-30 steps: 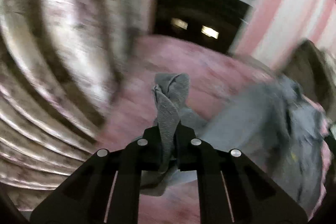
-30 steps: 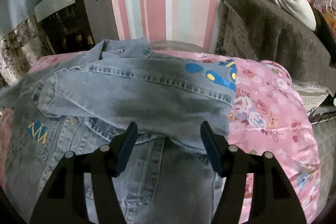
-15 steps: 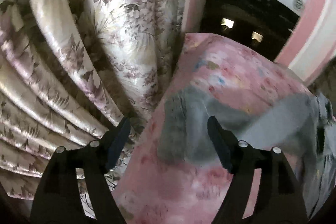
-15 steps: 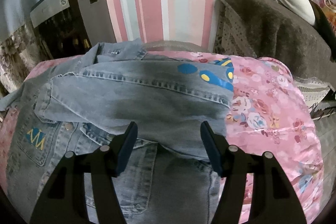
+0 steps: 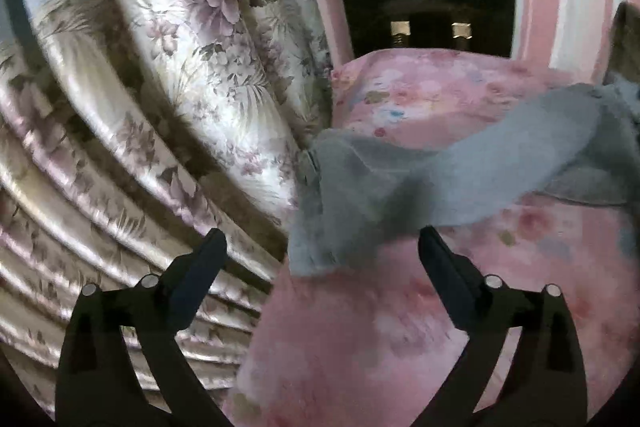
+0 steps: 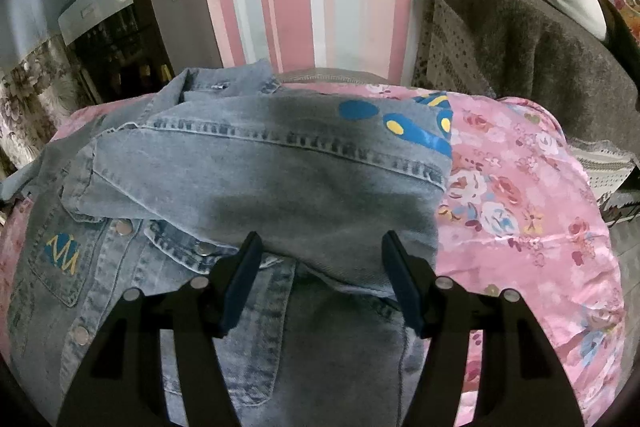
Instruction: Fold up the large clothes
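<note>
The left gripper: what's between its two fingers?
In the left wrist view, the left gripper is opening, and the denim sleeve's cuff end lies loose between its fingers on the pink sheet. Neither pad touches it.

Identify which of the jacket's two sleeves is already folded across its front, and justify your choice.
The sleeve with the blue-and-yellow print: it lies across the denim jacket. The other sleeve stretches out over the pink bedspread.
</note>
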Demonstrator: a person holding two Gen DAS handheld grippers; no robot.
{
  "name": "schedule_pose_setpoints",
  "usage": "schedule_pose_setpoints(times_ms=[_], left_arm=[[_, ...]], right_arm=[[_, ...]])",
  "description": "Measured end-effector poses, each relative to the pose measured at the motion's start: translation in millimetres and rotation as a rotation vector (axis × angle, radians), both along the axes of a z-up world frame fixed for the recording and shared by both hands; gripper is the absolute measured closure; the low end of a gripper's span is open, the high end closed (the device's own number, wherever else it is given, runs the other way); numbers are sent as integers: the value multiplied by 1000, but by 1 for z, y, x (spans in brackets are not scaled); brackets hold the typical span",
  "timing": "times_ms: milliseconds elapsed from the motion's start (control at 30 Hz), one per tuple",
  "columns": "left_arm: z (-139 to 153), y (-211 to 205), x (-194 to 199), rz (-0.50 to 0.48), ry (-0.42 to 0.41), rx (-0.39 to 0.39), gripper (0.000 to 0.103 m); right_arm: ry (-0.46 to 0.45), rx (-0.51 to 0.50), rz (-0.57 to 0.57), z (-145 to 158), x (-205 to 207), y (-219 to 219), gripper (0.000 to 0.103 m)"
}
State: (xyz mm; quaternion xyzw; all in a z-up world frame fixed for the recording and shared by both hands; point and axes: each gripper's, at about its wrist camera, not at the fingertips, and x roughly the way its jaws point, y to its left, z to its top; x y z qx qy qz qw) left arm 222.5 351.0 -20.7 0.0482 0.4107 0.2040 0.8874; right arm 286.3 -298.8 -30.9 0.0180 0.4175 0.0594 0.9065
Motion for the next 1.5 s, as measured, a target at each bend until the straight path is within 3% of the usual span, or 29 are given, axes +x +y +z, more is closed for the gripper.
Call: schedule_pose_setpoints(times_ms=[67, 167, 300, 400, 433, 500, 600, 633, 667, 733, 833, 933, 1067, 1200, 1400, 1500], left_arm=[[-2, 11, 15, -16, 7, -52, 42], [11, 25, 36, -65, 2, -199, 78], [26, 36, 59, -72, 45, -356, 93], [44, 56, 68, -74, 45, -586, 95], [54, 70, 71, -75, 26, -686, 95], [60, 83, 78, -70, 26, -727, 93], [59, 98, 100, 19, 66, -587, 72], [54, 104, 110, 60, 86, -543, 54], [51, 107, 116, 86, 88, -509, 42], [47, 108, 124, 120, 87, -426, 36], [45, 106, 123, 129, 70, -410, 34], [44, 113, 109, 156, 6, -413, 15], [27, 129, 112, 181, 0, -490, 13], [18, 118, 110, 158, 18, -470, 16], [30, 118, 51, 121, -72, -425, 15], [31, 125, 18, 120, -129, -389, 4]], right_arm=[[9, 0, -4, -1, 1, -3, 40], [12, -12, -5, 1, 4, -6, 40], [-2, -8, -20, 8, 11, -4, 40], [-6, -10, -21, 10, 19, 1, 40], [-4, -11, -21, 9, 22, 3, 40], [1, -17, -15, 7, 27, 7, 40], [13, -29, -14, 2, 31, 10, 40], [22, -34, -12, -1, 32, 12, 40], [25, -40, -11, -2, 33, 12, 40], [34, -53, -10, -6, 34, 13, 40], [38, -50, -13, -8, 34, 10, 40], [41, -43, -21, -9, 37, 8, 40], [34, -43, -14, -7, 39, 12, 40], [30, -63, 12, -6, 35, 17, 40], [19, -62, 24, -7, 30, 15, 40], [22, -34, 20, -10, 31, 10, 40]])
